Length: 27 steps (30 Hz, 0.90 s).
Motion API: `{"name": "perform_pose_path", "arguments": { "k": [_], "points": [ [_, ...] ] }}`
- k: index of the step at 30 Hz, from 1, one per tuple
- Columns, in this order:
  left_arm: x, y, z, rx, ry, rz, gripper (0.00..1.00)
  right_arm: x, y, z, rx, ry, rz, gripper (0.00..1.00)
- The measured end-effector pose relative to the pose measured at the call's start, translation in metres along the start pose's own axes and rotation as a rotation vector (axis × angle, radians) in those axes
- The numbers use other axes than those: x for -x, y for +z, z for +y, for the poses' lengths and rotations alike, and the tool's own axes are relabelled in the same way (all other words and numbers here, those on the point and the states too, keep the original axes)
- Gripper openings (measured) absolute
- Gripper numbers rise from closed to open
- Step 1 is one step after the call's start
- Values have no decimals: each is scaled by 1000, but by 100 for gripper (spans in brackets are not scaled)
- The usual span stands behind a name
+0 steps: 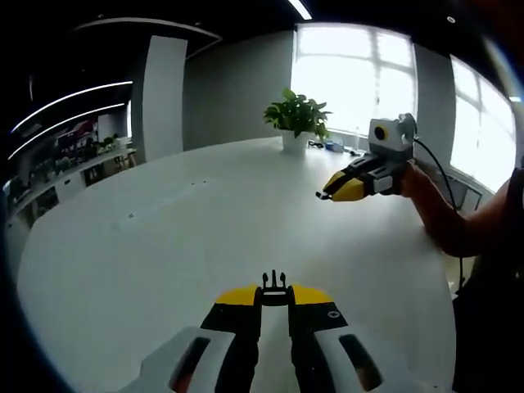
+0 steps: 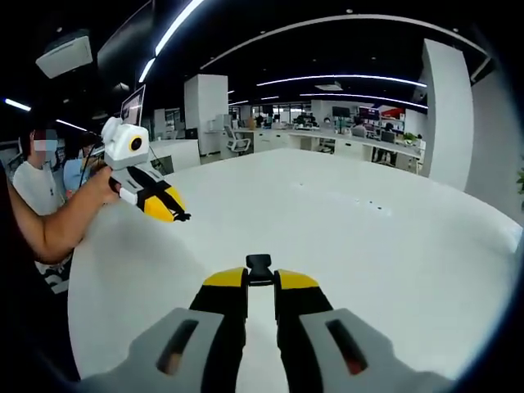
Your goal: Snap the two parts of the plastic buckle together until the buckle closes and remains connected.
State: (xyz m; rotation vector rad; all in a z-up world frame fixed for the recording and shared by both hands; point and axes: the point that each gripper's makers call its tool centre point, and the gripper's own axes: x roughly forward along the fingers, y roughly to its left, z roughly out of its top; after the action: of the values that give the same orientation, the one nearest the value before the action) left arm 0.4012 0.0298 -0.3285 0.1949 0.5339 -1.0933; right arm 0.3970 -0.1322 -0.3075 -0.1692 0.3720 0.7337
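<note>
My left gripper (image 1: 275, 293) is shut on a black pronged buckle part (image 1: 274, 286), whose prongs stick out past the yellow fingertips (image 1: 237, 295). It is held above the white table (image 1: 164, 237). Across the table, at the right of the left gripper view, my right gripper (image 1: 326, 195) is held by a hand with a small dark piece at its tip. In the right gripper view, my right gripper (image 2: 259, 277) is shut on the black socket buckle part (image 2: 259, 267). The left gripper (image 2: 182, 217) appears at the left, facing it, well apart.
A potted plant (image 1: 297, 119) in a white pot stands at the table's far edge near bright windows. A person's forearm (image 2: 57, 221) reaches in from the left of the right gripper view. Office desks and a white pillar (image 2: 446, 115) lie beyond the table.
</note>
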Motion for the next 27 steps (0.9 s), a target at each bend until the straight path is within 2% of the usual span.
{"name": "perform_pose_path", "arguments": {
  "k": [14,23,27],
  "points": [
    [6,-14,-7,15,-14,-3,10,5,-13,9,-5,-1,14,11],
    [7,-15,-13,12,-25,-12,10,8,-19,13,-12,-1,14,11],
    [6,-22,-15,15,-28,-3,10,9,-23,13,-16,-2,14,11]
  ]
}}
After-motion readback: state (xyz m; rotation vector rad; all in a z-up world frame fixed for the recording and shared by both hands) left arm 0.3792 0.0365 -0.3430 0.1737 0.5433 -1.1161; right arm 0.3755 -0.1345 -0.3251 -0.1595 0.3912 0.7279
